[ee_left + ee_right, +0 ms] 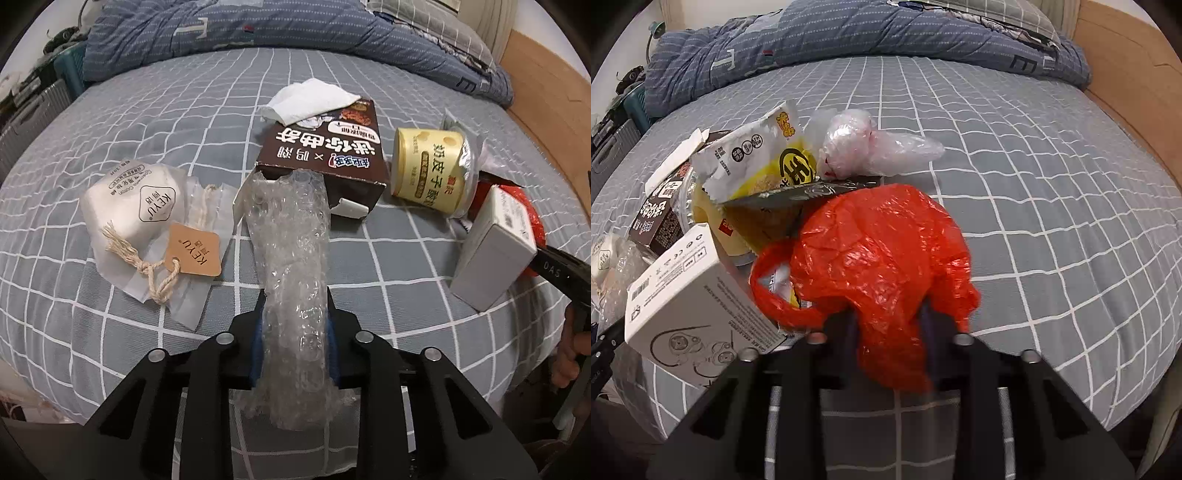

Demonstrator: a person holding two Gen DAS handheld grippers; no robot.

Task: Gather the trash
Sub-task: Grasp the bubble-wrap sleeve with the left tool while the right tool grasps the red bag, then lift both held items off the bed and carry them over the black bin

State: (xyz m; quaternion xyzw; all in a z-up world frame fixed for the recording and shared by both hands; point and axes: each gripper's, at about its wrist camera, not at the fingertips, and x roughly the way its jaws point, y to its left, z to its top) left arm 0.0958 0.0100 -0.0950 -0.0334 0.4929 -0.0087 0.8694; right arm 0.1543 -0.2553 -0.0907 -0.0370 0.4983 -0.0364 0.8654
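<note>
- Bed point(110, 332), grey checked sheet, one; rumpled blue quilt point(258, 29) along its far side, one. All the trash lies on the sheet near the front edge.
- Red plastic bag point(886, 251), one. Right hand-held gripper point(890, 325) is clenched on its near end. Risk: the film is thin and slick, so it could slide out of the pads on lifting, or its loop handle could snag the white box point(701, 306) touching it and drag that off the edge.
- Bubble-wrap roll point(291, 258), one. Left hand-held gripper point(293, 325) is grasping it low down, pads pressed on both sides. Risk: its far end touches the brown carton point(325, 155); a careless lift may tip the carton.
- Boxes: two, the brown carton and the white box. The white one sits close to the bed edge and looks likely to fall if nudged.
- Yellow cup point(432, 170), one, on its side with foil lid peeled; it may roll or leak.
- Cotton-pad pouch point(144, 218) with tag, one.
- Snack wrapper point(761, 155), one; clear plastic bag point(871, 144), one; white tissue point(310, 99), one. All light, easily scattered.
</note>
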